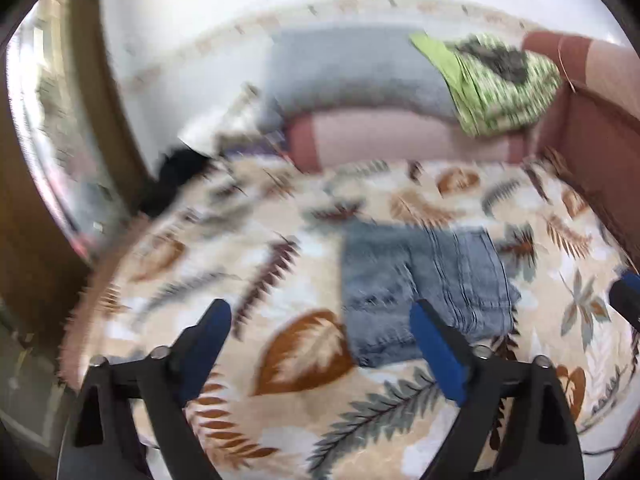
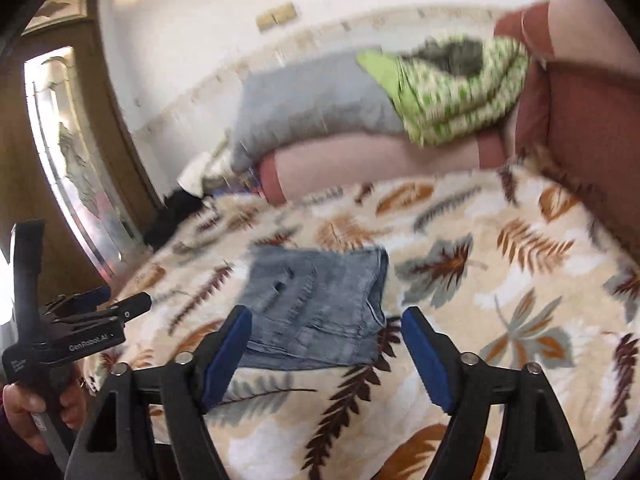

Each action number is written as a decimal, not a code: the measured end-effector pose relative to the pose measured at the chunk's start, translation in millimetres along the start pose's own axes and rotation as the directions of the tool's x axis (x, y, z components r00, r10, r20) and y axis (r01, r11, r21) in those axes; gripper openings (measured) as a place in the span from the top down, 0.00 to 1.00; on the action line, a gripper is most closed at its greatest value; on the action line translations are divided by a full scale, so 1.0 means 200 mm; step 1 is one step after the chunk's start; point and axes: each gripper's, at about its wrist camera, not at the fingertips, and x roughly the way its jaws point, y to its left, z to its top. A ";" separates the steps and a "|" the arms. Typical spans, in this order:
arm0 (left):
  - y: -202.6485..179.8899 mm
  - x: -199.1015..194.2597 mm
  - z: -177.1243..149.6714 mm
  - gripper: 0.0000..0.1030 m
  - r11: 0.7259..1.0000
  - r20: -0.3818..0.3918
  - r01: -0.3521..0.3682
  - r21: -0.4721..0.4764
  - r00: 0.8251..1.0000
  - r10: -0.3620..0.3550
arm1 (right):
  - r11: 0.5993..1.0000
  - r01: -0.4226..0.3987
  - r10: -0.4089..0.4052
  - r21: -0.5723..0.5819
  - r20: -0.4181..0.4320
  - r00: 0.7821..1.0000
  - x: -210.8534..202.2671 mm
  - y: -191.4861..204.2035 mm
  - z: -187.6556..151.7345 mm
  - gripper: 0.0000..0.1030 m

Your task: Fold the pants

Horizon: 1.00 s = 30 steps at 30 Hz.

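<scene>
The pants (image 1: 424,292), made of faded blue denim, are seen folded into a compact bundle lying on a bed covered by a leaf-patterned blanket (image 1: 304,344). In the left wrist view the bundle is placed just ahead of the left tongs (image 1: 320,344), toward their right finger (image 1: 436,352), which overlaps the bundle's near edge in the picture; whether cloth is actually touched there cannot be told through the blur. The left tongs are spread wide, and nothing is held between them. At the far right edge of this view a blue-tipped finger of the right tongs (image 1: 626,296) is glimpsed.

In the right wrist view the pants (image 2: 316,308) are found ahead and slightly left of the right tongs (image 2: 326,352), whose fingers are likewise spread wide with nothing gripped; the left finger (image 2: 228,356) is set against the near edge of the denim. The left tongs (image 2: 84,312) are shown at the far left, held up by a hand (image 2: 24,412) on the handle, away from the pants.

Behind the bed a pink bolster (image 1: 404,144) is laid along the wall, with a grey pillow (image 1: 344,68) above it and a green patterned cloth (image 1: 500,88) heaped at its right end. A wooden door with glass (image 2: 76,152) is seen on the left.
</scene>
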 end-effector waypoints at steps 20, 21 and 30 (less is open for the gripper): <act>0.21 -0.67 0.04 0.06 0.995 0.192 -0.036 -0.089 0.980 0.052 | 0.979 0.082 -0.028 -0.185 0.278 0.960 -0.62 0.53 0.07 0.05; 0.20 -0.66 0.04 0.06 0.995 0.193 -0.038 -0.089 0.980 0.054 | 0.979 0.089 -0.036 -0.182 0.277 0.960 -0.62 0.52 0.07 0.05; 0.21 -0.63 0.03 0.06 0.996 0.192 -0.025 -0.084 0.981 0.041 | 0.979 0.129 -0.096 -0.161 0.194 0.976 -0.49 0.51 0.09 0.05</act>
